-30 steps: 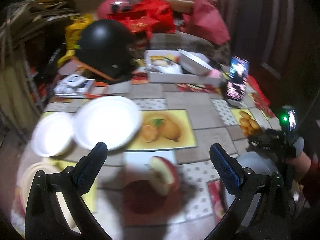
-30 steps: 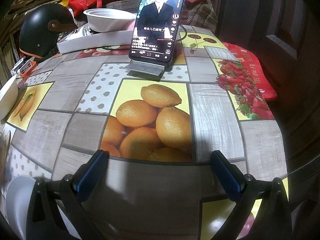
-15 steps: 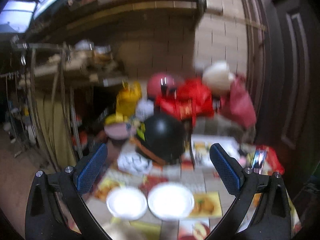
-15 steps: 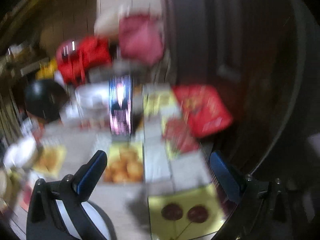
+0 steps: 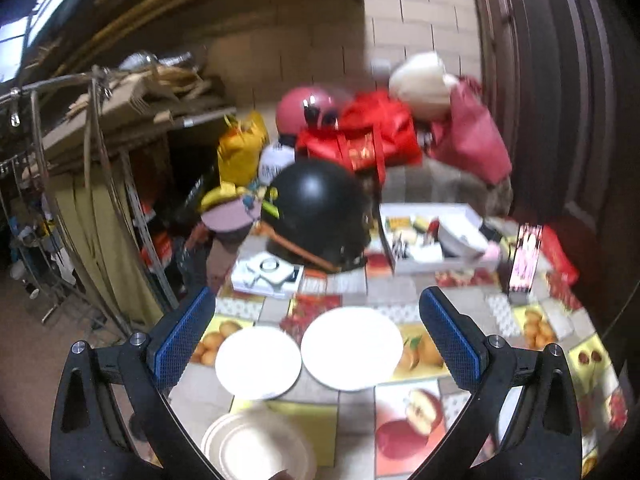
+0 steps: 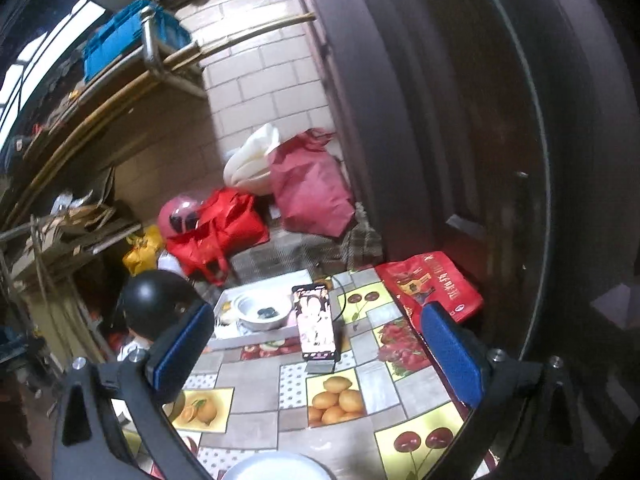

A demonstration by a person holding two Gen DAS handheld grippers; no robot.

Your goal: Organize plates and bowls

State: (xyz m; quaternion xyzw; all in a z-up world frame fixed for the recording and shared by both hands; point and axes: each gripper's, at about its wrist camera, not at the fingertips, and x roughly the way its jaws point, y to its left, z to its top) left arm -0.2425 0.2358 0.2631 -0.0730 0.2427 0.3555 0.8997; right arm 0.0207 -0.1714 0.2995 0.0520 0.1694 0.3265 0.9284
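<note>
On the fruit-print tablecloth in the left wrist view lie two white dishes side by side: a smaller one (image 5: 258, 362) on the left and a larger one (image 5: 352, 348) on the right. A cream plate (image 5: 256, 446) sits nearer, at the bottom edge. My left gripper (image 5: 316, 338) hangs open high above them, holding nothing. In the right wrist view a white bowl (image 6: 262, 312) rests in a white box at the back, and a pale rim of another dish (image 6: 276, 468) shows at the bottom. My right gripper (image 6: 316, 354) is open and empty, raised above the table.
A black helmet (image 5: 316, 208) and a white box (image 5: 424, 240) stand at the table's back. An upright phone (image 6: 316, 326) stands mid-table, a red packet (image 6: 432, 284) lies at the right edge. Red bags (image 5: 360, 140) pile behind; a dark door is on the right, shelves on the left.
Both grippers have risen well above the table and pulled back, so the dishes and phone look smaller. The earlier motion blur has settled. Both stay open.
</note>
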